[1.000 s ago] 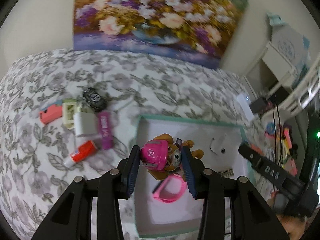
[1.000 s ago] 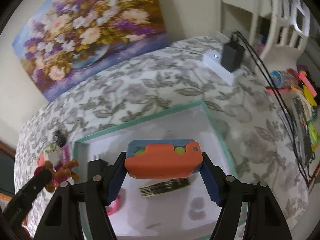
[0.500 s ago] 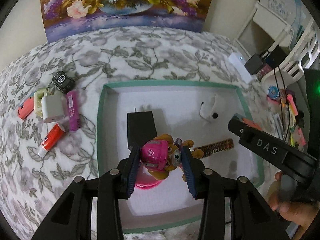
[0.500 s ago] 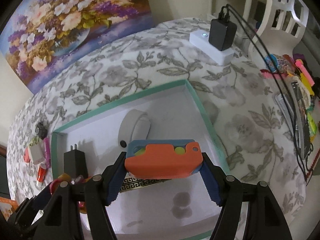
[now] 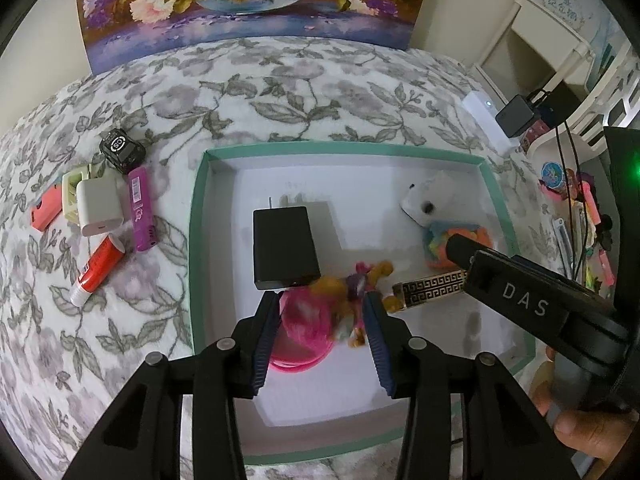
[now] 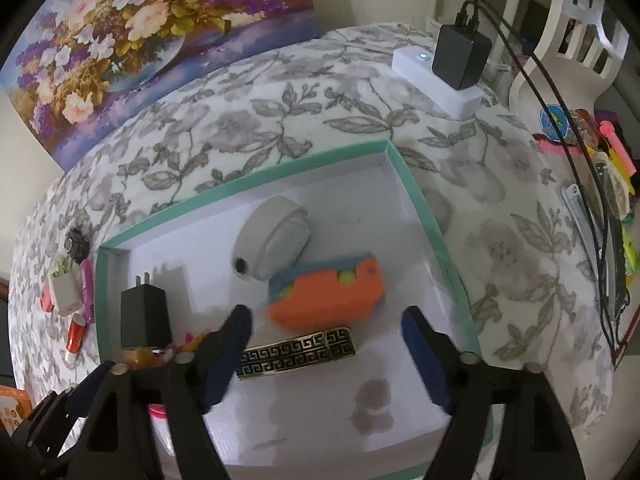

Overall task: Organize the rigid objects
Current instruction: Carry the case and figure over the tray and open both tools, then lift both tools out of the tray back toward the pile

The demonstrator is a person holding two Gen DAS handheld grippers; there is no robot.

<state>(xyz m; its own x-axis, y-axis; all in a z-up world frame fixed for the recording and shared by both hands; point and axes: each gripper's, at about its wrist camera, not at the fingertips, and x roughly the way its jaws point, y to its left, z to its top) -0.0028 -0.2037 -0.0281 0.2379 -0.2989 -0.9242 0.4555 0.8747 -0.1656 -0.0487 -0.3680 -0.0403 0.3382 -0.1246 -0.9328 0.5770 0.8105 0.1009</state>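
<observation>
We are seeing the teal-rimmed white box [image 6: 420, 196] lying open mid-frame. Inside it, the orange-and-blue toy [image 6: 326, 294] is lying blurred at center, the white round device [image 6: 276, 240] just above it, the black charger [image 6: 144, 316] at left, the gold-patterned bar [image 6: 296, 352] below, and the pink pup figure [image 5: 332, 312] is blurring at lower center of the left view.

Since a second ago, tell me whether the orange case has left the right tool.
Yes. The orange case has dropped out of the right tool, whose jaws have just been opening, and lies in the teal-rimmed box beside the white round device.
</observation>
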